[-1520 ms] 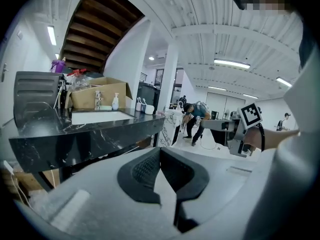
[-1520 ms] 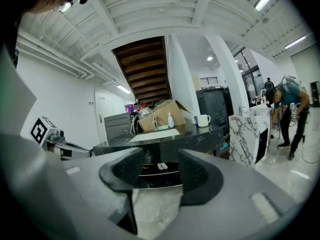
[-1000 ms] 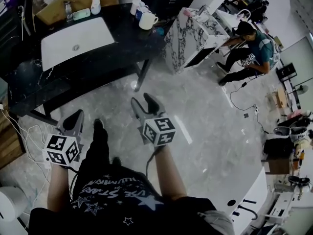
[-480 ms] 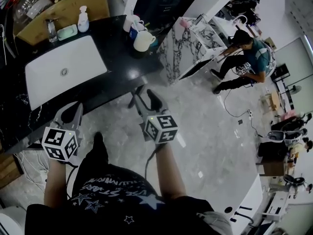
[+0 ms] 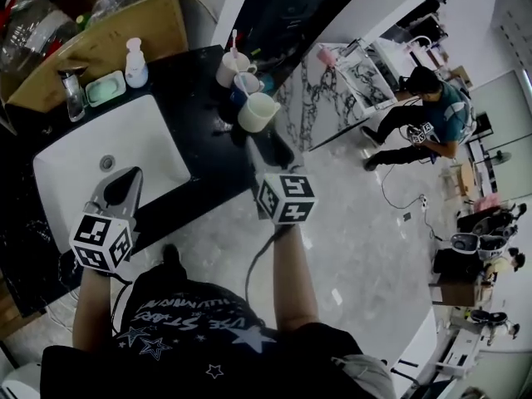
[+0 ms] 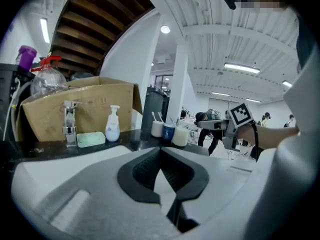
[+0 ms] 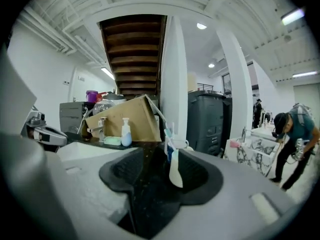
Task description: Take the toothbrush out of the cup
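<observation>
R gripper (image 7: 150,154), jaws spread & empty, points at toothbrush (image 5: 233,41) upright in white cup (image 5: 226,71) just right of sink (image 5: 83,152), prob. lining up grab; L gripper (image 6: 160,159), jaws slightly apart, waits over sink.

A workshop hall: mock sink counter (image 5: 204,127), cardboard box (image 5: 116,27), crouched person (image 5: 426,116).

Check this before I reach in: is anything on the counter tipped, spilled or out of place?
Nothing stands out. The three cups stand upright beside the sink, a toothbrush in the white one; no spill shows on the counter.
</observation>
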Demonstrator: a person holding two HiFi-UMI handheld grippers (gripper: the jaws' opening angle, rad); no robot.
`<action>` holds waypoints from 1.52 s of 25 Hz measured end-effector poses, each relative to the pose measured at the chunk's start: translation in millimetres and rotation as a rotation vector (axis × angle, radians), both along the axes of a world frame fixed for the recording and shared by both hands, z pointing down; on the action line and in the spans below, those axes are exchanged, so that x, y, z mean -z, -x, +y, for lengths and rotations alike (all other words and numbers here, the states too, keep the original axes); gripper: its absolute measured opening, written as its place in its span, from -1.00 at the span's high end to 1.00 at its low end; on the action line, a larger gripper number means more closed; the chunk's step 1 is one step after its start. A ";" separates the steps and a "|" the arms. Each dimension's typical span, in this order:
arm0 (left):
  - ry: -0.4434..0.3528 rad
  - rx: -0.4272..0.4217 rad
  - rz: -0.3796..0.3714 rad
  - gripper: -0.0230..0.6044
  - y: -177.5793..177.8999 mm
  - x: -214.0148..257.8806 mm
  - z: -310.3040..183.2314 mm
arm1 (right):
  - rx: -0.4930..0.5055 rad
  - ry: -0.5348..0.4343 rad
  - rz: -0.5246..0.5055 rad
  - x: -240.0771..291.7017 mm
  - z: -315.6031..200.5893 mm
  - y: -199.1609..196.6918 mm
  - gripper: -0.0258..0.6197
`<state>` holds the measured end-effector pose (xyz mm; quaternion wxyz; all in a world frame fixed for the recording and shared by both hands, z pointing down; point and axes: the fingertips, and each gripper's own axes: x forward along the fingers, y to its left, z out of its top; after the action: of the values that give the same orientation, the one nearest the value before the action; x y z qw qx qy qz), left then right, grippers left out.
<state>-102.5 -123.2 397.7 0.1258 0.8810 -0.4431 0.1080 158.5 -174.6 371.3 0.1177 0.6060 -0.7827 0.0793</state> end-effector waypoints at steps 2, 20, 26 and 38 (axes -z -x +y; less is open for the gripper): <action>0.010 0.009 -0.001 0.90 7.4 -4.2 -20.2 | 0.005 0.012 0.034 0.2 -26.0 1.7 0.23; 0.041 0.221 -0.021 0.90 7.8 -15.2 -53.0 | 0.225 0.157 0.297 -28.4 -125.5 14.2 0.38; 0.032 0.287 -0.020 0.90 5.0 -14.0 -49.5 | 0.239 0.196 0.349 -38.4 -138.5 12.7 0.54; 0.011 0.327 -0.016 0.90 2.7 -13.6 -43.9 | 0.240 0.180 0.372 -39.4 -141.2 11.5 0.83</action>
<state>-105.2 -167.2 411.3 0.1429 0.7955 -0.5811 0.0955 147.0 -315.8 410.7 0.3222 0.5000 -0.8035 0.0213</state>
